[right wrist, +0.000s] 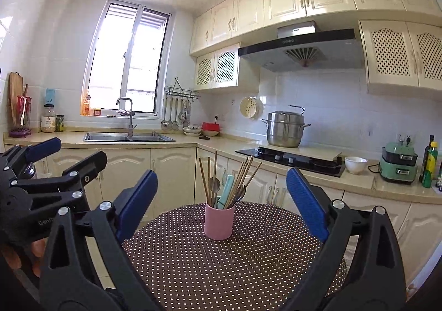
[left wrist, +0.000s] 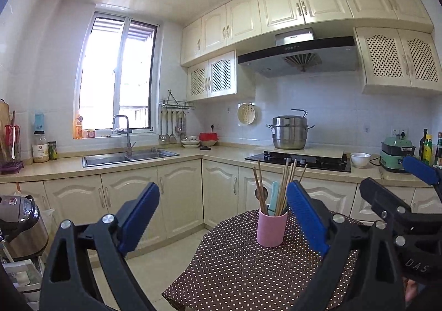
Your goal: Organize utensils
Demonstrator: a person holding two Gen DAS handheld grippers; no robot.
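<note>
Since the chopsticks [right wrist: 243, 175], spoons [right wrist: 214, 183] and a teal-handled piece all stand in the pink cup [right wrist: 219, 219] on the dotted desk [right wrist: 221, 269], with nothing loose beside it, the sorting looks finished. Left gripper [left wrist: 223, 217] and right gripper [right wrist: 221, 200] hang near, fingers released and empty.

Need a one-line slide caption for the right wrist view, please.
Open right gripper hovers before a pink cup of chopsticks and spoons on the polka-dot table.
</note>
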